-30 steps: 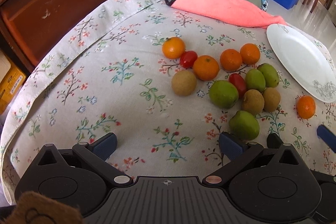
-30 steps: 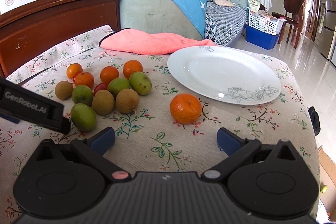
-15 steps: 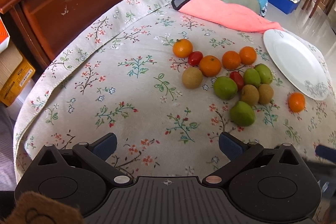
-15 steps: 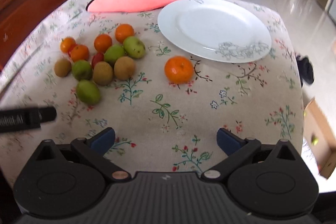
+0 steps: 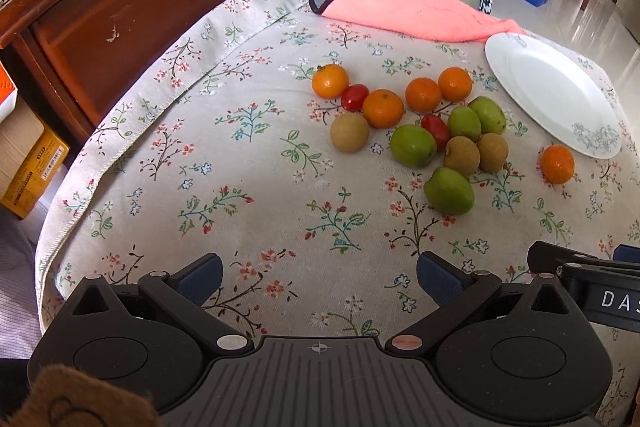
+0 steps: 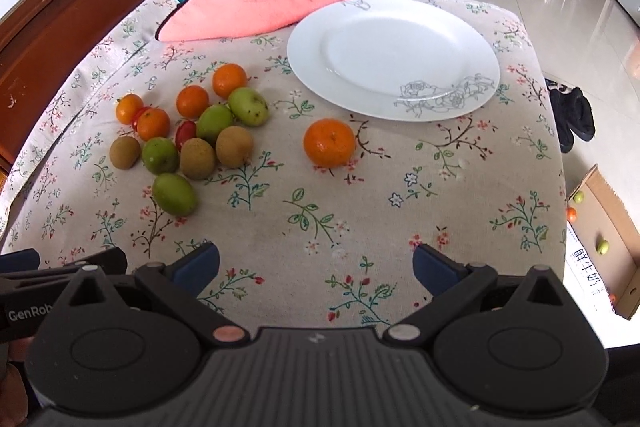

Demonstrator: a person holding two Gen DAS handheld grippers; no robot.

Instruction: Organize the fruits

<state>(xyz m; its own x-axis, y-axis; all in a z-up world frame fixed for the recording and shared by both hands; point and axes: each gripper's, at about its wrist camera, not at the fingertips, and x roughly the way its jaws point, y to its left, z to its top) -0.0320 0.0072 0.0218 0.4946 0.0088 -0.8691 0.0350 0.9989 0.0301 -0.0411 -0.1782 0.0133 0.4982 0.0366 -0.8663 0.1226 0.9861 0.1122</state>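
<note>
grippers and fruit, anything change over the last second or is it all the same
Both grippers pulled back and rose, so the fruit sits farther off and the right view looks down more steeply. The left gripper and right gripper stayed open, holding nothing. The fruit cluster, lone orange and white plate kept their places; the plate is bare.

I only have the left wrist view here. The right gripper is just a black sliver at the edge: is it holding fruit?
Observer: No. The right gripper is open and empty.
Reviewer: Anything off to its right?
Observer: A cardboard box on the floor, a few small fruits inside.
Reviewer: Anything else down there?
Observer: Dark footwear, seemingly slippers, farther back.
</note>
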